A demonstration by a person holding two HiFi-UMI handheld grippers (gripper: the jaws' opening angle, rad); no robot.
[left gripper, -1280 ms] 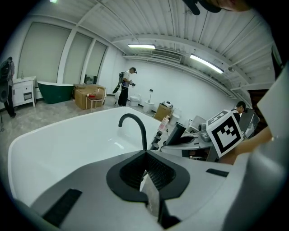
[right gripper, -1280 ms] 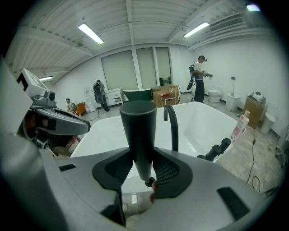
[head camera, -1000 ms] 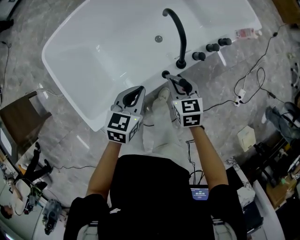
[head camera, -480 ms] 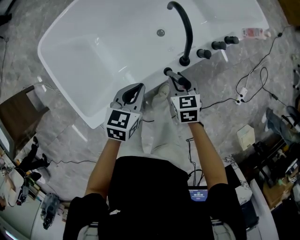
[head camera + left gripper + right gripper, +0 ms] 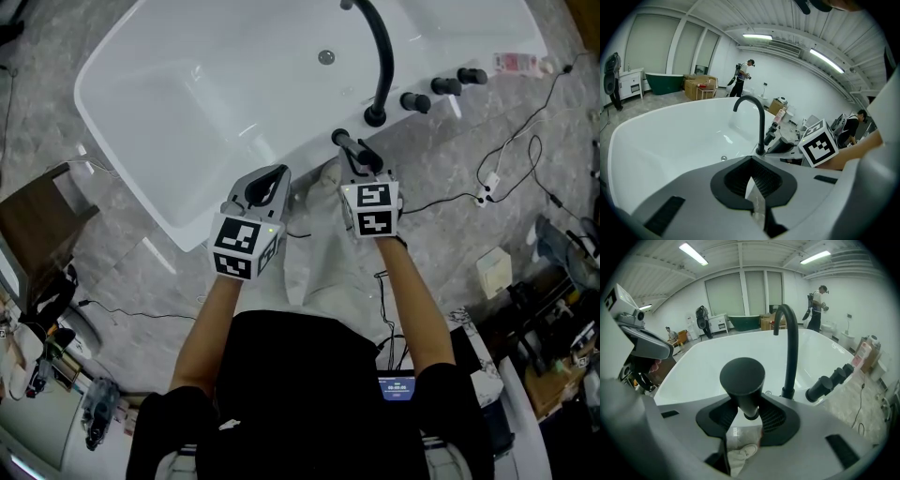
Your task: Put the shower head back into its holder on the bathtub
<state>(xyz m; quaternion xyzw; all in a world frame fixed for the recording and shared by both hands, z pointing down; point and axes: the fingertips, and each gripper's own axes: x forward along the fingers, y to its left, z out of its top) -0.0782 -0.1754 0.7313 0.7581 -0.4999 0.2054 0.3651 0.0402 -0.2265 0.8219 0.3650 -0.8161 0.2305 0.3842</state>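
A white bathtub (image 5: 178,103) lies ahead, with a black arched faucet (image 5: 380,56) and three black knobs (image 5: 444,86) on its near rim. My right gripper (image 5: 361,169) is shut on the handle of the black shower head (image 5: 356,155). Its round end (image 5: 339,138) sits just over the rim, left of the faucet base. In the right gripper view the shower head (image 5: 742,380) stands up between the pads of the right gripper (image 5: 745,413). I cannot pick out the holder. My left gripper (image 5: 272,178) hangs shut and empty near the tub's edge; the left gripper (image 5: 752,161) faces the faucet (image 5: 759,122).
A bottle with a pink label (image 5: 514,64) lies on the floor past the knobs. Cables (image 5: 506,159) and a white box (image 5: 492,272) are on the marble floor at the right. A brown cabinet (image 5: 37,225) stands at the left. My white shoe (image 5: 326,176) shows between the grippers.
Both grippers have sunk a little toward the tub's rim. The right one has kept its hold on the shower head, and the left has stayed shut.
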